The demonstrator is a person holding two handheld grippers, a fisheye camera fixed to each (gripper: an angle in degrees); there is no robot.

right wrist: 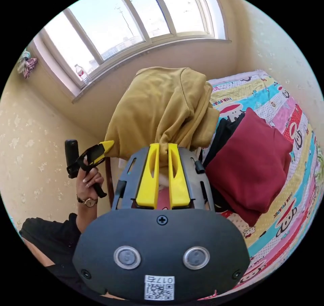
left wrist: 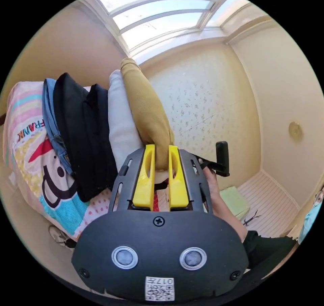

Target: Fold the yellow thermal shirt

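Yellow shirt [right wrist: 162,110] pinched in nearly closed jaws of left gripper [left wrist: 161,151] and right gripper [right wrist: 163,147]. Bunched, apparently; should be spread flat on bed [right wrist: 287,191] before folding.

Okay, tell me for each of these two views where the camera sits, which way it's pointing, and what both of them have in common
Left gripper view: rides behind the left gripper, looking along its jaws at the yellow shirt pinched between them, stacked clothes beside it, wall behind; a hand shows.
Right gripper view: rides behind the right gripper, facing the shirt bunched in its jaws, the window beyond, a red garment on the bedsheet; a hand holds the left gripper.
Shared: the yellow shirt, gripped by both.
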